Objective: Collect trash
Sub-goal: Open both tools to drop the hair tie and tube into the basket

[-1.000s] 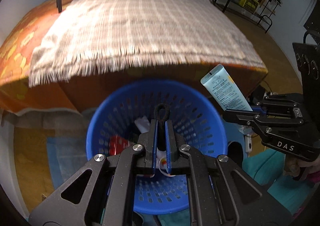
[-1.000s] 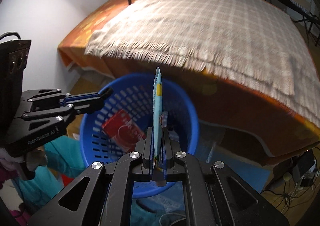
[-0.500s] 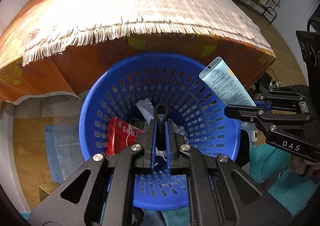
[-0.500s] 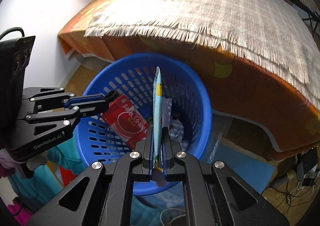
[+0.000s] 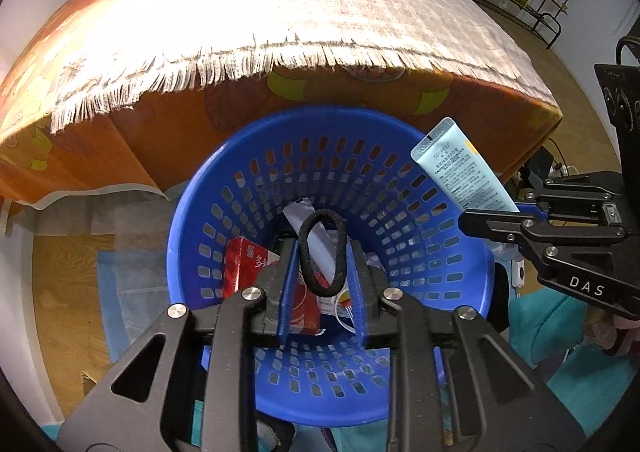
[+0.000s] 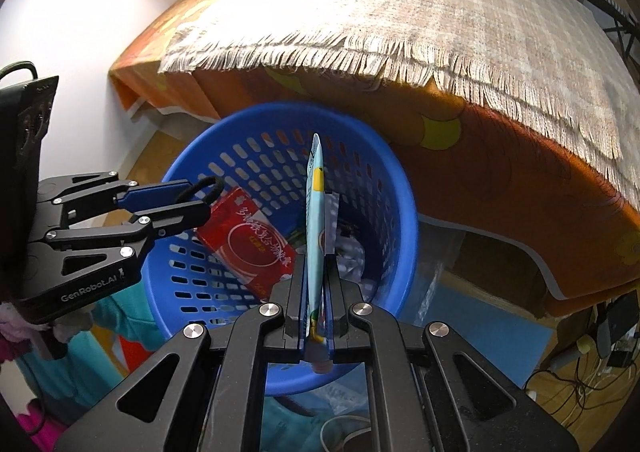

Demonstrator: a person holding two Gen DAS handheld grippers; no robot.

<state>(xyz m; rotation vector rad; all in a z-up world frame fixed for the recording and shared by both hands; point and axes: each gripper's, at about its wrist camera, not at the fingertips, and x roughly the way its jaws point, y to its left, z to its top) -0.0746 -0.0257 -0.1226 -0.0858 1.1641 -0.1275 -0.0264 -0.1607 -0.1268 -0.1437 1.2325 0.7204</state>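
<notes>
Already, the blue basket (image 5: 420, 384) is holding several pieces of trash: a red glossy packet (image 5: 244, 272) lying at about nine o'clock on its floor, and white crumpled wrappers (image 5: 316, 240) nearer the middle. Two more items are hanging over the opening and, by the look of it, are not yet dropped in. The left gripper (image 5: 322, 268) is spreading its jaws, and a black hair tie (image 5: 323, 254), a soft, fuzzy elastic loop, is sitting slack between the blue pads, seemingly about to fall. The right gripper (image 6: 316, 284) is keeping its jaws together, clamped on a pale blue tube (image 6: 315, 220), a flat, smooth plastic squeeze tube with a crimped end pointing toward twelve o'clock and small print down its face; in the left view it is showing at about two o'clock over the rim. The basket itself is looking like rigid plastic, round, its walls pierced by rows of slots. Behind it at twelve o'clock a bed (image 5: 360, 100) is carrying an orange patterned sheet and a coarse checked blanket (image 5: 280, 4) with a frayed fringe
</notes>
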